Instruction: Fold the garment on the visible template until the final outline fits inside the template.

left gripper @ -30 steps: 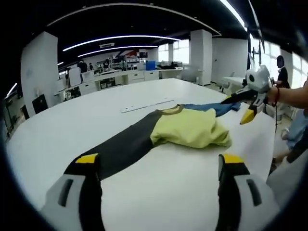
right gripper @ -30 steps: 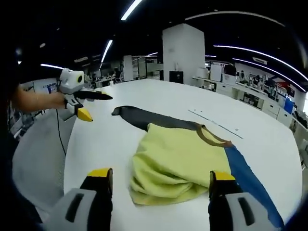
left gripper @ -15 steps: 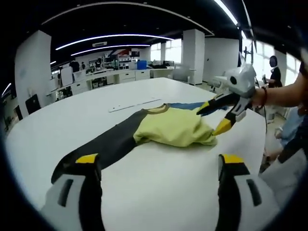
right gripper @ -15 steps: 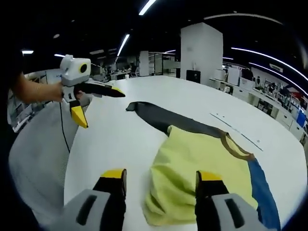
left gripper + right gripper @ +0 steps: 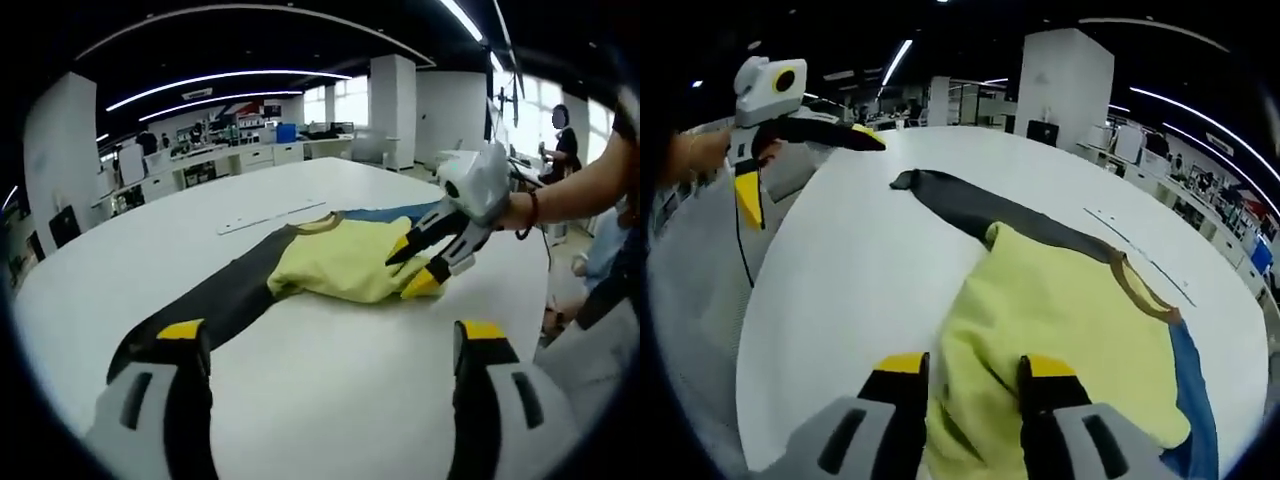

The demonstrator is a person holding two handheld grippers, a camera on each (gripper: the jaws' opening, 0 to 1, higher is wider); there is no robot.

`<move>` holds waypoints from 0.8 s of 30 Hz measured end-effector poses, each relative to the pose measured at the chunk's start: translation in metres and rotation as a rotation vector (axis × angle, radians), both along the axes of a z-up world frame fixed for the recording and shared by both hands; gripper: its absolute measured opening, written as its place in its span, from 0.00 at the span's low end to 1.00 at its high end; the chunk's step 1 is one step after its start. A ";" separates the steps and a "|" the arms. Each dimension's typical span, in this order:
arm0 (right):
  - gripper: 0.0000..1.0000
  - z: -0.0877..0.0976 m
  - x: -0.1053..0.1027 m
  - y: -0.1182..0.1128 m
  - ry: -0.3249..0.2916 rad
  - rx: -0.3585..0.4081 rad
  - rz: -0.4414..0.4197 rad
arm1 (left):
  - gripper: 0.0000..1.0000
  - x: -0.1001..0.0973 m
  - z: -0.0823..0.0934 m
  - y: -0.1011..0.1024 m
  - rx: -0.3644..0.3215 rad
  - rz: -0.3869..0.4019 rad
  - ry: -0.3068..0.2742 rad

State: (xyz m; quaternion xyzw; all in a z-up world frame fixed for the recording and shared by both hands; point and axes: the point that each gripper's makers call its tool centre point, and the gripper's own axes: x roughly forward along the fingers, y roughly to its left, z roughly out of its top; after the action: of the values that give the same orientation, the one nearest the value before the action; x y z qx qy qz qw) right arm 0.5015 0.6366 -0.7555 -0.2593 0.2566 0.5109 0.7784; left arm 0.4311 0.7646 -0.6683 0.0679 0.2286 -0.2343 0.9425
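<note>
A long-sleeved garment lies crumpled on the white table point(image 5: 330, 400). It has a yellow body point(image 5: 335, 262), a dark sleeve point(image 5: 225, 297) stretched toward me, and a blue sleeve point(image 5: 392, 213) on the far side. In the right gripper view the yellow body point(image 5: 1070, 310), dark sleeve point(image 5: 970, 205) and blue sleeve point(image 5: 1190, 390) spread ahead. My right gripper point(image 5: 975, 365) is open, its jaws drawn closer, with the yellow hem between them. In the left gripper view the right gripper point(image 5: 412, 266) straddles that hem. My left gripper point(image 5: 332, 332) is wide open above bare table; the left gripper point(image 5: 807, 172) hangs beyond the dark cuff.
A thin pale strip point(image 5: 272, 215) lies on the table past the garment, seen as faint marks point(image 5: 1135, 240) in the right gripper view. The table edge point(image 5: 750, 300) curves on the left. Desks, a pillar point(image 5: 392, 110) and a standing person point(image 5: 565, 135) are far behind.
My right gripper has come down and forward onto the yellow hem, and its jaws have narrowed around the cloth. The left gripper stays wide open, hovering near the dark sleeve's end.
</note>
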 end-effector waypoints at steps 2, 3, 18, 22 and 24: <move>0.28 -0.002 -0.001 0.002 0.013 0.005 -0.004 | 0.99 -0.001 -0.002 0.000 -0.001 0.004 0.004; 0.29 -0.004 -0.001 0.003 0.025 0.007 -0.013 | 0.99 -0.001 -0.003 0.000 -0.005 0.005 0.005; 0.00 -0.017 0.005 0.002 0.006 -0.047 -0.043 | 0.99 -0.010 -0.009 -0.003 -0.069 0.056 0.021; 0.00 -0.002 0.009 0.003 0.004 -0.013 -0.046 | 0.99 -0.010 -0.009 -0.001 -0.075 0.063 0.020; 0.00 0.008 0.010 0.004 -0.003 0.005 -0.046 | 0.98 -0.010 -0.010 -0.001 -0.072 0.062 0.021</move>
State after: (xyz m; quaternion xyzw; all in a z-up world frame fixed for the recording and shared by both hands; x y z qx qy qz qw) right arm 0.5116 0.6402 -0.7479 -0.2522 0.2598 0.4931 0.7910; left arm 0.4207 0.7631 -0.6780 0.0242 0.2318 -0.2139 0.9487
